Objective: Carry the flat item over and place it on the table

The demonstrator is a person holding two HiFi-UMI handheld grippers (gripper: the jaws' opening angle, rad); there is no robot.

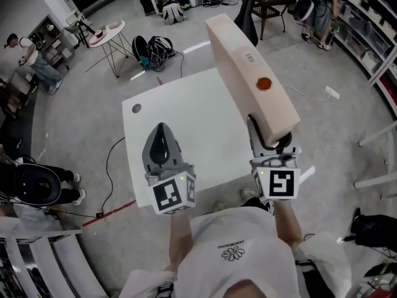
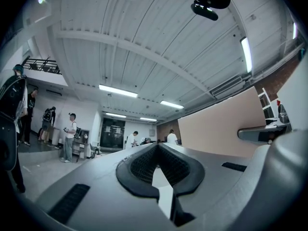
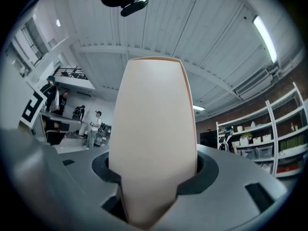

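Note:
A long flat beige box (image 1: 248,73) with an orange dot on its top face is held by its near end in my right gripper (image 1: 270,143), which is shut on it. The box reaches out over the right edge of the white table (image 1: 186,117), raised above it. In the right gripper view the box (image 3: 154,129) fills the gap between both jaws of the right gripper (image 3: 151,177). My left gripper (image 1: 162,132) hovers over the near part of the table, shut with nothing in it. In the left gripper view the left gripper (image 2: 156,165) has its pads together and the box (image 2: 221,129) shows at right.
A small round side table (image 1: 107,33) and backpacks (image 1: 152,47) stand on the floor beyond the table. Shelving (image 1: 372,30) runs along the right. A cable with a plug (image 1: 332,92) lies on the floor at right. A person (image 1: 31,58) stands far left.

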